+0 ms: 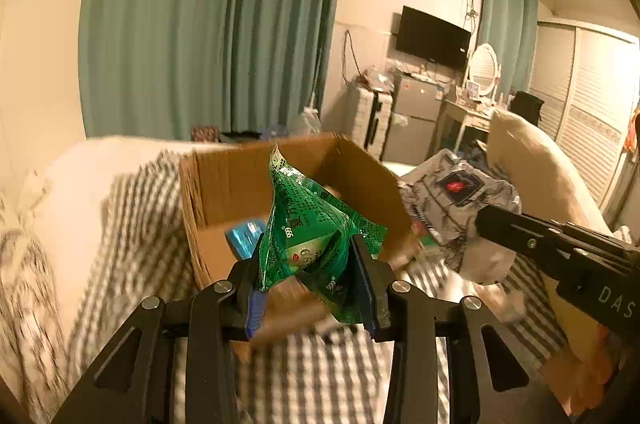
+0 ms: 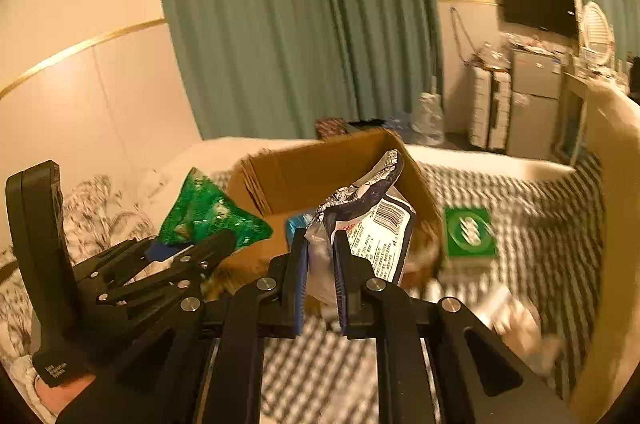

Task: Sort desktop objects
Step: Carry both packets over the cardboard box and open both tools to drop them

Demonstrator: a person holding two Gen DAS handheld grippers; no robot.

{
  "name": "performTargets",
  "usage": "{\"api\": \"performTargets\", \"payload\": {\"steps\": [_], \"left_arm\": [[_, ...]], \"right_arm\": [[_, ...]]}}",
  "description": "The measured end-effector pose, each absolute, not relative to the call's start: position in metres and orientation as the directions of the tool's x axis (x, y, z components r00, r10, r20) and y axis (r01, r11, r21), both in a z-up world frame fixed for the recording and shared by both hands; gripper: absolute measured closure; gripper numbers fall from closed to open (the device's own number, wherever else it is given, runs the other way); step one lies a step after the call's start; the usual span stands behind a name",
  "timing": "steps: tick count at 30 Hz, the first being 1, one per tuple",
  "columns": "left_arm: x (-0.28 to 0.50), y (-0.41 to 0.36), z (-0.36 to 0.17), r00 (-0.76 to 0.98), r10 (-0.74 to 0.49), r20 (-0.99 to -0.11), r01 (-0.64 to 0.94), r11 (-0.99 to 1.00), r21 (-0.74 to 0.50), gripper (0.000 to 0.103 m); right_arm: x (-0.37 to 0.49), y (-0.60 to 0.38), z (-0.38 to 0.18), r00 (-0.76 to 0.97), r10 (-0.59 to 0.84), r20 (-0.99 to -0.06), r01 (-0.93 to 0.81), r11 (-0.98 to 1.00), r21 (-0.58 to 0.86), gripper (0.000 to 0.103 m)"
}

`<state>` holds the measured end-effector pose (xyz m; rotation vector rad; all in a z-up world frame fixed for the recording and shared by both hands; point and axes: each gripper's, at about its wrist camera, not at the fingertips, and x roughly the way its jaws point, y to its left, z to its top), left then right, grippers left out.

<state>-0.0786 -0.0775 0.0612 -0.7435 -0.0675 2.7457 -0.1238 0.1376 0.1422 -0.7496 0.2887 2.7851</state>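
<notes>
While the cardboard box [image 1: 224,180] ahead held a blue pack [image 1: 244,238], the left gripper [image 1: 312,288] pinched a crinkly green packet [image 1: 316,224] and the right gripper [image 2: 322,280] a crumpled white-and-navy packet [image 2: 380,224].

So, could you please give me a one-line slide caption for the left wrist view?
Left gripper holds a green snack packet in front of an open cardboard box on a checked blanket.

The left tool [image 1: 310,278] pinches a crumpled green snack bag [image 1: 316,228] between its blue-padded fingers [image 1: 256,308], raised in front of an open cardboard box [image 1: 224,180] on the checked bedspread [image 1: 132,224]. A blue packet [image 1: 244,238] lies inside the box. The right tool [image 1: 560,252] reaches in from the right, over a grey-and-white printed bag [image 1: 448,196].
</notes>
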Motion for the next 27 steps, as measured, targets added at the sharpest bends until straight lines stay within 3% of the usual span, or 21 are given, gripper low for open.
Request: {"api": "performTargets", "payload": {"steps": [12, 13, 14, 15, 16, 18, 23, 27], "left_arm": [[-0.163, -0.073, 0.024, -0.779, 0.29, -0.555, -0.288, -0.953, -0.095, 0.064], [-0.165, -0.073, 0.021, -0.775, 0.301, -0.556, -0.297, -0.95, -0.101, 0.061], [-0.166, -0.074, 0.018, -0.772, 0.312, -0.553, -0.307, -0.946, -0.106, 0.057], [-0.166, -0.075, 0.016, -0.777, 0.312, -0.547, -0.308, -0.946, -0.103, 0.042], [-0.166, -0.076, 0.015, -0.786, 0.296, -0.543, -0.295, -0.951, -0.092, 0.021], [-0.161, -0.079, 0.015, -0.81, 0.262, -0.524, -0.261, -0.962, -0.077, 0.01], [-0.144, -0.088, 0.019, -0.811, 0.252, -0.528, -0.237, -0.967, -0.098, 0.009], [-0.109, -0.093, 0.022, -0.811, 0.259, -0.524, -0.231, -0.966, -0.119, 0.004]], "right_arm": [[-0.213, 0.18, 0.116, -0.821, 0.16, -0.548, -0.272, -0.954, 0.129, 0.088], [-0.217, 0.183, 0.113, -0.815, 0.169, -0.555, -0.282, -0.951, 0.124, 0.081], [-0.219, 0.184, 0.111, -0.809, 0.173, -0.562, -0.287, -0.95, 0.122, 0.063], [-0.222, 0.187, 0.108, -0.8, 0.184, -0.571, -0.301, -0.947, 0.117, 0.053], [-0.222, 0.189, 0.108, -0.797, 0.2, -0.57, -0.318, -0.941, 0.115, 0.044], [-0.215, 0.192, 0.11, -0.806, 0.205, -0.556, -0.326, -0.937, 0.128, 0.043], [-0.187, 0.189, 0.121, -0.805, 0.243, -0.542, -0.359, -0.926, 0.119, 0.042], [-0.142, 0.183, 0.13, -0.792, 0.301, -0.531, -0.407, -0.909, 0.091, 0.033]]}}
